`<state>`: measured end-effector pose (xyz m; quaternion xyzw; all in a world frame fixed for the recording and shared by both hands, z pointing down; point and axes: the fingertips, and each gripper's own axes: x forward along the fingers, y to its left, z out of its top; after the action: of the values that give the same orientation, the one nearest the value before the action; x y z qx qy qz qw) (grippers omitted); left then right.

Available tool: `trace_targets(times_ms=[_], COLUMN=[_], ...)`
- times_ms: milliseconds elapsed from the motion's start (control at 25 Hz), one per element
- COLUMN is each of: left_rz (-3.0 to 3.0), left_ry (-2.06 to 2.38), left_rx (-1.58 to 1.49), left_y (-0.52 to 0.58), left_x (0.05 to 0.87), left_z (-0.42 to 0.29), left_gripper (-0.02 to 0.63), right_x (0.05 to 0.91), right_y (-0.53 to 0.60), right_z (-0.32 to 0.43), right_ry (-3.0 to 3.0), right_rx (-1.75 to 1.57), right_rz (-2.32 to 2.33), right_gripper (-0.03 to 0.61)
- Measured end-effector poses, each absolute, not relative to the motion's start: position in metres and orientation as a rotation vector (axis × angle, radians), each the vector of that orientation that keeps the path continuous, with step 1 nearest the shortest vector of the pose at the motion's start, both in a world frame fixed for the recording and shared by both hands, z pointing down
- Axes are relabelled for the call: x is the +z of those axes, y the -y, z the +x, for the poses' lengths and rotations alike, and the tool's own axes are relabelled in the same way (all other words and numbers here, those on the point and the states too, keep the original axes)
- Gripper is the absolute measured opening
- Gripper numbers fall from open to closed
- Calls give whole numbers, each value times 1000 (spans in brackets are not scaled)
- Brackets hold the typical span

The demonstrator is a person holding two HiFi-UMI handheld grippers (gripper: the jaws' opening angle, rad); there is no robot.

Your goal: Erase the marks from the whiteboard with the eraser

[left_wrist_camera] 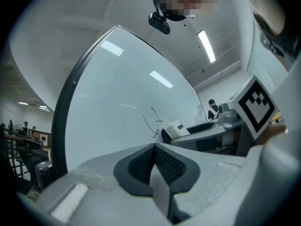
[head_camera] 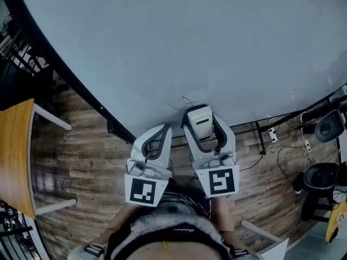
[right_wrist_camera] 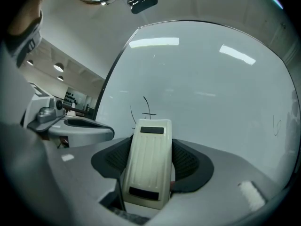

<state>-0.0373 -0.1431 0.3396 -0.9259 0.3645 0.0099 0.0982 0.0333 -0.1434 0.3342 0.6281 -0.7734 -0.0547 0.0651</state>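
Eraser (right_wrist_camera: pixel 148 164) being clamped by right gripper (head_camera: pixel 204 130) just beside unerased marks (right_wrist_camera: pixel 143 111) on whiteboard (head_camera: pixel 190 37), wiping pending; left gripper (left_wrist_camera: pixel 154 152) idling, jaws together, empty.

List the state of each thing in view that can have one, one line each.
whiteboard: mostly clean, pen marks not yet erased
eraser: clamped between jaws, pointing at the pen marks
right hand-held gripper: shut on the eraser
left hand-held gripper: shut, empty
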Motion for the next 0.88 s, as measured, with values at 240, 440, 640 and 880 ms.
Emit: trace_targets(times_ms=[240, 440, 640, 880], left_rz=[-2763, -2742, -2728, -2710], left_ry=[-1075, -1068, -1112, -1159], left_rx=[8, 8, -10, -29], left_y=[144, 142, 145, 146], left_x=[347, 346, 350, 353], left_z=[-39, -38, -58, -74], left_gripper=[3, 3, 3, 3], right_x=[339, 340, 341, 342], right_y=[145, 144, 149, 151], right_z=[32, 27, 4, -17], right_ry=[2338, 2376, 2407, 2445], right_rx=[-134, -121, -108, -108], right_rz=[1883, 1862, 1832, 1780], right_gripper=[276, 279, 279, 282])
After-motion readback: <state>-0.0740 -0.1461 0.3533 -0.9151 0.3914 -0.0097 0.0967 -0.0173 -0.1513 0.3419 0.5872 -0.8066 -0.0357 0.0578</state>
